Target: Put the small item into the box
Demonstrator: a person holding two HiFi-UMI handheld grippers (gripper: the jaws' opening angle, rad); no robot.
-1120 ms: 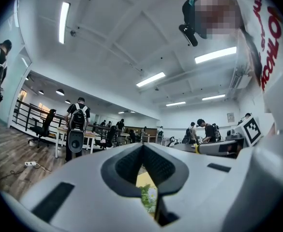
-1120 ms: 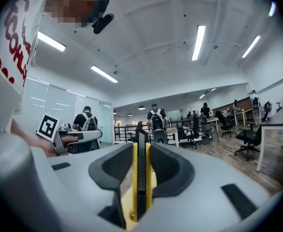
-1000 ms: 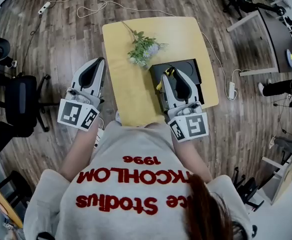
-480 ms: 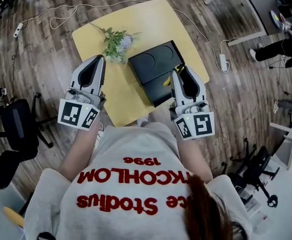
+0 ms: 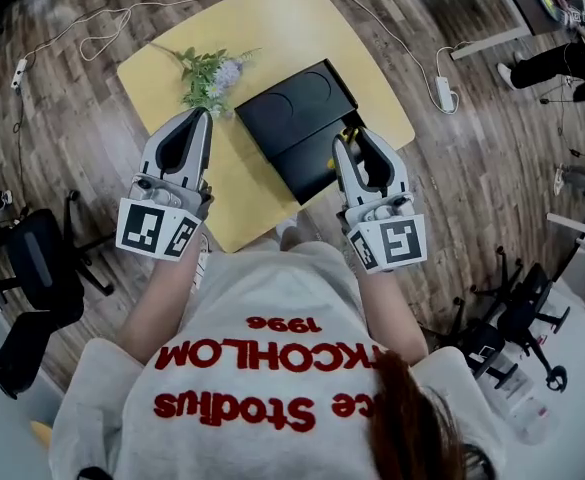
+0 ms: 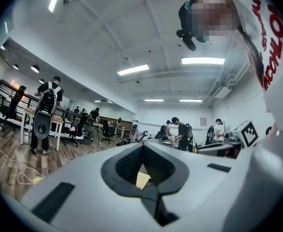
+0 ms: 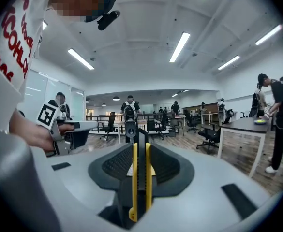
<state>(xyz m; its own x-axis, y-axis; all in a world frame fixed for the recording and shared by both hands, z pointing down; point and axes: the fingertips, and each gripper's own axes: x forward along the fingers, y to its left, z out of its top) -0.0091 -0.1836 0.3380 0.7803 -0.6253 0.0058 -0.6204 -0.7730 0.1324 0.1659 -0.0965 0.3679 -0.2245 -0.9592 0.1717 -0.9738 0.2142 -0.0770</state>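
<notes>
The utility knife (image 7: pixel 140 173), gripped by the right tongs (image 5: pixel 355 136), should be lowered flat into the black box (image 5: pixel 292 118), while the left tongs (image 5: pixel 200 115) are closed and empty.

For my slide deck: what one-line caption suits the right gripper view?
Right gripper holds a yellow-and-black box cutter between its jaws, open-plan office beyond.

Right tool (image 5: pixel 356 144) hides most of the knife (image 5: pixel 350 129).

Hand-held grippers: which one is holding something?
The right hand-held gripper: a yellow-and-black utility knife is clamped between its jaws. The left hand-held gripper is shut on nothing.
</notes>
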